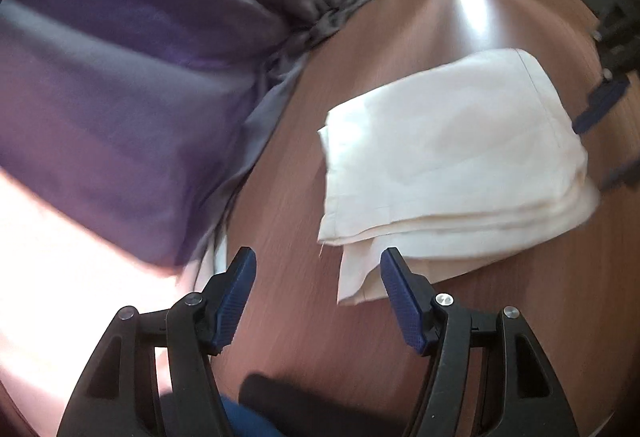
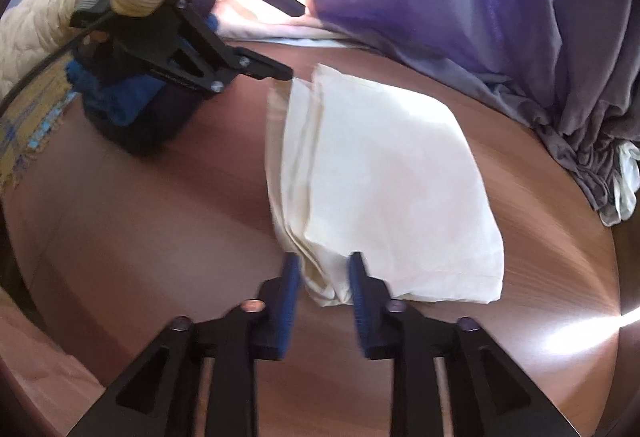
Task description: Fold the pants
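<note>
While both tongs gape, folded pants (image 1: 452,157) between them — left tongs (image 1: 318,301), right tongs (image 2: 324,277) straddling a corner.

You have a brown wooden table (image 1: 400,337) with a bright streak of glare across it; a purple-grey curtain (image 1: 120,97) hangs bunched along its far edge, and a bit of crumpled white cloth (image 2: 628,177) sits beside the gathered folds

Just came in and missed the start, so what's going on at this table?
A person is folding cream pants on a wooden table, one hand-held gripper in each hand. The pants already lie folded into a compact stack. The left hand-held gripper is open by one corner; the right hand-held gripper is open around a bunched corner.
</note>
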